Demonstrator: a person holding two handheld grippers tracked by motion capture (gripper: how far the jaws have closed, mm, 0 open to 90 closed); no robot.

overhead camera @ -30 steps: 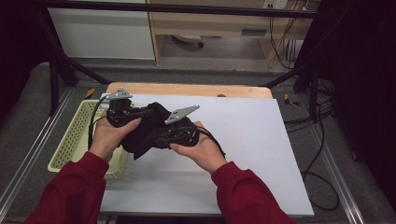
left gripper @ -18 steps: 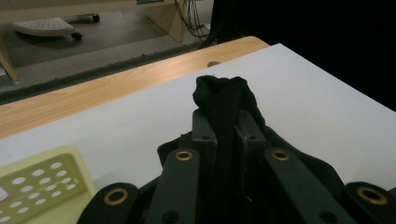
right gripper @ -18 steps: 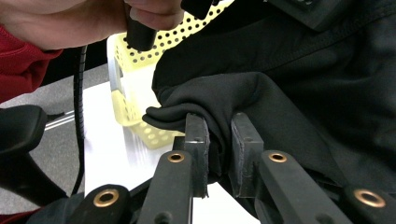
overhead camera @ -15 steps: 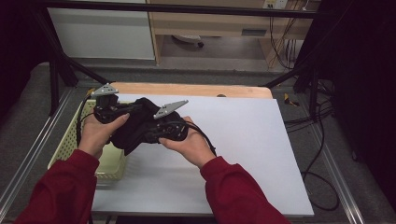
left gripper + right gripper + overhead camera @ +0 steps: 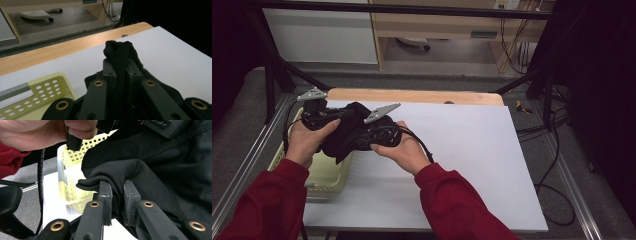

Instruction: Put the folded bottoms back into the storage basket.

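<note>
Hands [image 5: 304, 142] raise both hand-held grippers [image 5: 384, 135], clamping black cloth [image 5: 344, 137] above basket [image 5: 329, 172].

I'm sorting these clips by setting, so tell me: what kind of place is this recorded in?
Probably a lab or workshop test bench, not a home. A white table stands in a metal frame, loose cables trail over the grey floor, and a person holds the left gripper and right gripper, both clamping a black cloth.
</note>
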